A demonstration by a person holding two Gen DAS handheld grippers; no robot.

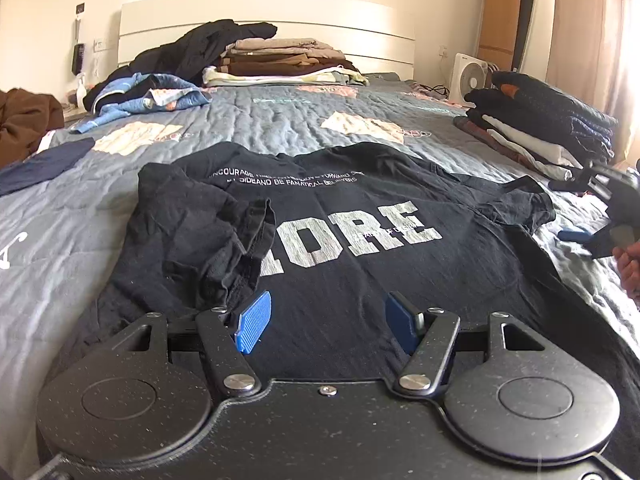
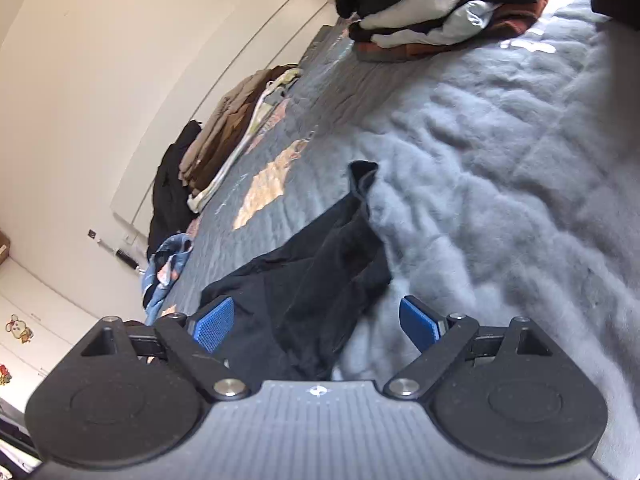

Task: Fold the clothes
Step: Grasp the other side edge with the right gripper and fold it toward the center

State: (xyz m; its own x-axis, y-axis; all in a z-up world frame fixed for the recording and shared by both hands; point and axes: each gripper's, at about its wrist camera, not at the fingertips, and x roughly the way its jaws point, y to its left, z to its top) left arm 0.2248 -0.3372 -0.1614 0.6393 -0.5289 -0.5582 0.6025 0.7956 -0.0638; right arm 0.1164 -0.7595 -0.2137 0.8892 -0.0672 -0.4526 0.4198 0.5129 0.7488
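Two hand-held grippers, left hand-held gripper (image 1: 324, 326) and right hand-held gripper (image 2: 316, 326), gape wide and hold nothing. Between them the black T-shirt (image 1: 360, 240) lies on the bed (image 1: 260, 120), left sleeve (image 1: 224, 236) turned in, right sleeve (image 2: 336, 248) out flat. Judging by this, the sleeve fold is in hand; the right one would need a pinch at its edge.

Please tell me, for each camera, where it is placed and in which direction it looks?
Left wrist: on the left tool, low over the black T-shirt, facing the headboard; a hand shows at right.
Right wrist: on the right tool, rolled sideways, facing a T-shirt sleeve.
Shared: T-shirt, grey quilt, both folded piles.
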